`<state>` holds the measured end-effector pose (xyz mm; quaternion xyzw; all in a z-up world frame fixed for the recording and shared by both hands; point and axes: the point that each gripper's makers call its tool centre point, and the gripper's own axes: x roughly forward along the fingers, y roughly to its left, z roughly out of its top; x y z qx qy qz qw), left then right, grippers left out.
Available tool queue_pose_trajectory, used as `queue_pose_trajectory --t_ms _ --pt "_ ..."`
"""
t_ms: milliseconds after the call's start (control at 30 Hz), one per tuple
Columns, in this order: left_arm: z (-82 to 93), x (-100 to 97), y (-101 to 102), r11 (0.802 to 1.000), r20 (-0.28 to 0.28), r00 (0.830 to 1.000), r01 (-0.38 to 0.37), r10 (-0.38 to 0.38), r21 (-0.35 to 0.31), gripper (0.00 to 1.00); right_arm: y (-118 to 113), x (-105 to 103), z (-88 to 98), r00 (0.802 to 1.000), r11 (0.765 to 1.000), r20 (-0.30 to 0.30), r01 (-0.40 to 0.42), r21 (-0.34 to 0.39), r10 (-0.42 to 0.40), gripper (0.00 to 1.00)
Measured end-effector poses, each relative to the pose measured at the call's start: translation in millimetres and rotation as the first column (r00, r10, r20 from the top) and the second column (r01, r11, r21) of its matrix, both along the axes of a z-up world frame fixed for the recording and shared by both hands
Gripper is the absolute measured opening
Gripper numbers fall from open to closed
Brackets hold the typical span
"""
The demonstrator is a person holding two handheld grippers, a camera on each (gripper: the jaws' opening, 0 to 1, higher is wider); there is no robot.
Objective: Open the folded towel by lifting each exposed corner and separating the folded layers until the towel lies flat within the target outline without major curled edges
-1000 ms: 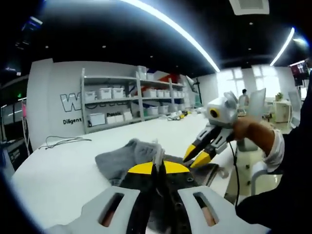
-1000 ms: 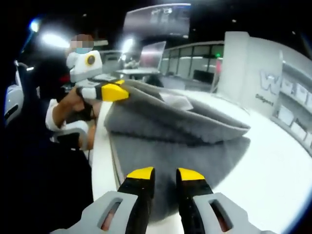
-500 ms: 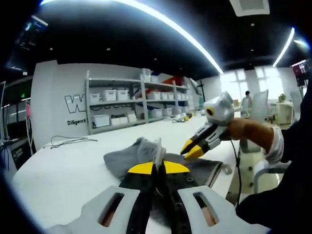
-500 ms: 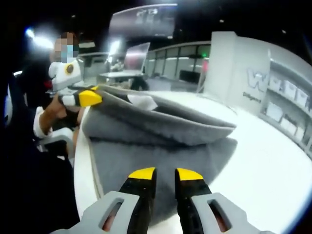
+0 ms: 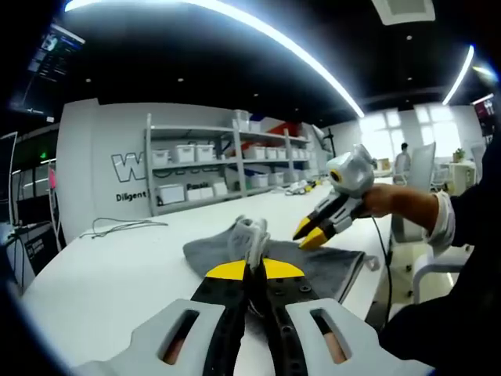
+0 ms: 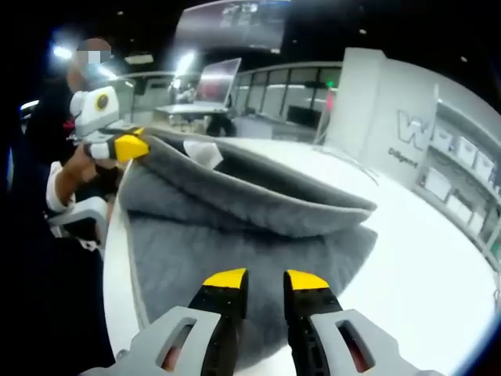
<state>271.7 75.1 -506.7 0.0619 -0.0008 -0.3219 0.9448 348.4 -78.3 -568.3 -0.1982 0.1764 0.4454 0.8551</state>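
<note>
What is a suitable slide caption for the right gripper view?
Left gripper lifts a corner of the grey fleece towel on the white table; right gripper hovers open.

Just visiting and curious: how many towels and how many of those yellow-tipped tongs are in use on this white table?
Grey towel: 1
Left tongs, shut on a towel corner: 1
Right tongs, open above the towel: 1
White table: 1
Total: 4

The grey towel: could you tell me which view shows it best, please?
The right gripper view: the grey towel spreads wide, its top layer lifted by the left gripper. The left gripper view shows it partly hidden behind closed jaws.
</note>
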Motion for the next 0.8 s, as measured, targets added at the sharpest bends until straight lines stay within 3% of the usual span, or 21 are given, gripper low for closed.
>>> queue_pose_trajectory --t_ms 800 --pt "-5.3 -2.6 37 0.998 -0.011 0.998 -0.057 0.057 -0.016 0.05 19 21 1.7 1.000 1.000 -0.020 -0.008 -0.020 0.007 0.19"
